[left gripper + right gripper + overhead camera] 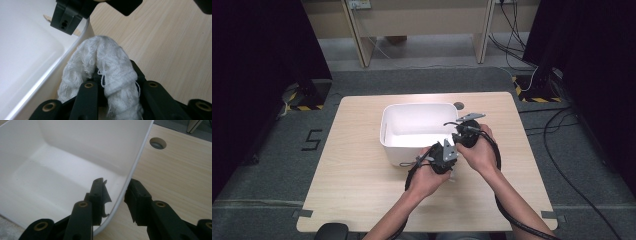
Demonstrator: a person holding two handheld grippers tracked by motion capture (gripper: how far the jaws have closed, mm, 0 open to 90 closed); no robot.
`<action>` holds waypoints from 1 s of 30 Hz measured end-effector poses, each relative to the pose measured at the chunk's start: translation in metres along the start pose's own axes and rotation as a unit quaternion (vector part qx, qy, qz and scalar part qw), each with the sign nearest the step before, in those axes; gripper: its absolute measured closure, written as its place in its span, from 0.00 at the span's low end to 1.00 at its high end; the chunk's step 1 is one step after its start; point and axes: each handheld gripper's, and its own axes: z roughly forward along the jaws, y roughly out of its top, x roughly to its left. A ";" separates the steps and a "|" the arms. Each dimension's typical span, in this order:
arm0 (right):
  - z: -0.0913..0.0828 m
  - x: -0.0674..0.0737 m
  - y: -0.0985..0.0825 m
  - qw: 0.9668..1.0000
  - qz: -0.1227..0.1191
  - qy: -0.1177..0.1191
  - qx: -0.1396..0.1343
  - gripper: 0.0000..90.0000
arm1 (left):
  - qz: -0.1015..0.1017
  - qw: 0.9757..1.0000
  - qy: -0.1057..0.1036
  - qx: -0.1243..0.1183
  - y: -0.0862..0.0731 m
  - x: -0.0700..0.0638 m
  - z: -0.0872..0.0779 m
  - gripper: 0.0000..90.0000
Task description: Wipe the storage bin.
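A white plastic bin [384, 125] stands on the wooden table [362, 190]. Both hands meet at its near right corner. My left gripper [439, 157] is just outside the bin's wall [30, 50]. It is shut on a twisted white cloth [112, 62] that arches up between its jaws [115, 82]. My right gripper [462, 132] straddles the bin's right rim, one jaw inside and one outside, pinching the wall [75, 150] between them [116, 183]. In the left gripper view the right gripper's black body [67, 20] hangs over the rim.
The bin's inside looks bare. A round cable hole [458, 106] sits in the table behind the bin, also seen at the right gripper view's top right [157, 143]. Cables trail from both grippers toward the table's near edge. Dark curtains flank the table.
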 end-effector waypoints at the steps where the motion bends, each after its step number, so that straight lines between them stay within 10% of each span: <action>1: 0.000 0.000 0.000 1.000 0.000 0.000 0.000 0.75 | 0.001 1.000 0.000 -0.001 0.000 0.000 0.000 0.82; 30: -0.011 -0.011 0.007 0.997 0.062 0.040 -0.005 0.81 | 0.011 1.000 -0.004 0.007 0.004 -0.001 0.012 0.81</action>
